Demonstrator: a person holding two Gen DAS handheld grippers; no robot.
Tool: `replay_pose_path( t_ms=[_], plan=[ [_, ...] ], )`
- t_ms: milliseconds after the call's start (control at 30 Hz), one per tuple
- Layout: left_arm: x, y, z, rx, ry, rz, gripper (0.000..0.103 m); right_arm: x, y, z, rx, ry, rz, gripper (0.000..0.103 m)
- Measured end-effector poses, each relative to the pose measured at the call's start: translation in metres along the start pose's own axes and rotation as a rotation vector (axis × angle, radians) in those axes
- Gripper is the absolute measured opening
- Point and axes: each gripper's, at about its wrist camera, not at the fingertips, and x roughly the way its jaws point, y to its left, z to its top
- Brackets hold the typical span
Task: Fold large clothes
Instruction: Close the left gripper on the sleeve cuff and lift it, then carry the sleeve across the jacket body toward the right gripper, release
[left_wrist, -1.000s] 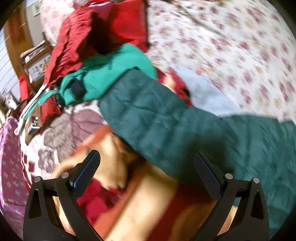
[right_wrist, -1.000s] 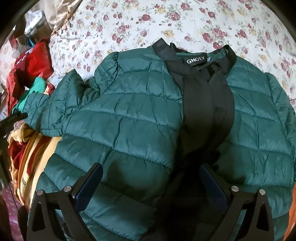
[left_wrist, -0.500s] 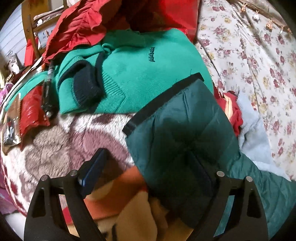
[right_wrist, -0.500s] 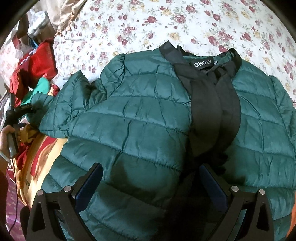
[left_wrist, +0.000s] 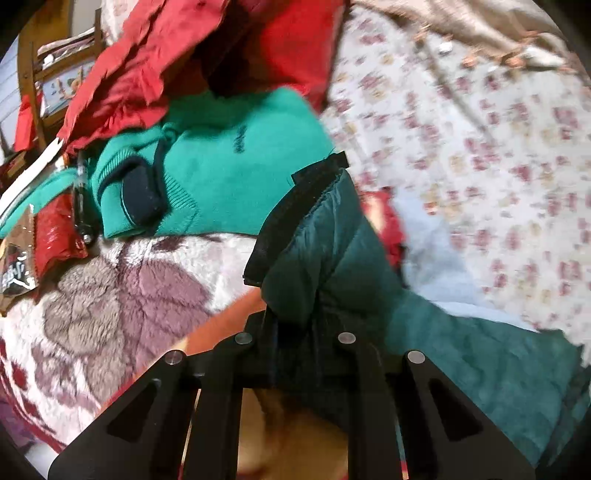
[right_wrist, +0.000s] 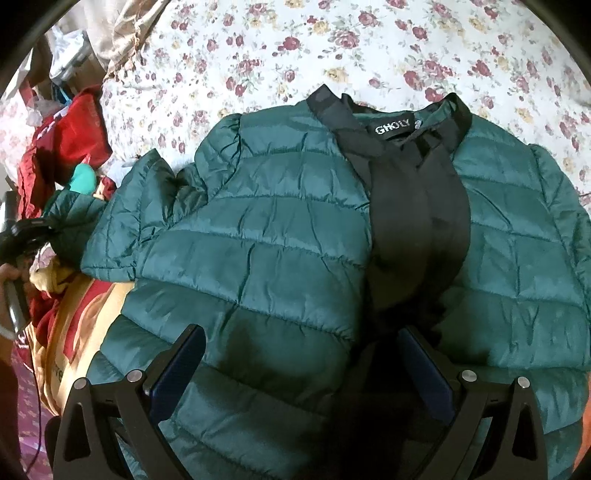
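Observation:
A dark green quilted jacket (right_wrist: 280, 236) with a black placket and collar lies front up on the flowered bedsheet (right_wrist: 295, 48). Its left sleeve (left_wrist: 325, 258) with a black cuff (left_wrist: 295, 206) reaches out over a pile of clothes. My left gripper (left_wrist: 295, 328) is shut on that sleeve a little behind the cuff; it also shows at the left edge of the right wrist view (right_wrist: 26, 236). My right gripper (right_wrist: 303, 354) is open and empty, hovering over the jacket's lower front.
A bright green sweater (left_wrist: 229, 173) and red garments (left_wrist: 147, 74) are piled beyond the sleeve. A fluffy patterned blanket (left_wrist: 110, 295) lies under the cuff. An orange and cream cloth (right_wrist: 85, 317) lies beside the jacket's left hem. A wooden chair (left_wrist: 33, 74) stands far left.
My left gripper has closed its fingers onto the jacket sleeve near the cuff. The right gripper has stayed open over the jacket, almost still.

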Motion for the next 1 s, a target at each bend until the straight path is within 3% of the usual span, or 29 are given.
replay_pose_path(
  t_ms=[367,600,1000],
  plan=[
    [-0.069,-0.069,-0.039,0.155,-0.057,-0.123,0.012,-0.011,-0.015,-0.006,0.019,-0.018,-0.043,0.103],
    [-0.087,-0.115,-0.067,0.252,-0.050,-0.166,0.011,-0.017,-0.034,-0.004,0.033,-0.025,-0.100,0.103],
    [-0.121,-0.190,-0.114,0.378,-0.033,-0.268,0.011,-0.030,-0.059,-0.006,0.077,-0.036,-0.118,0.103]
  ],
)
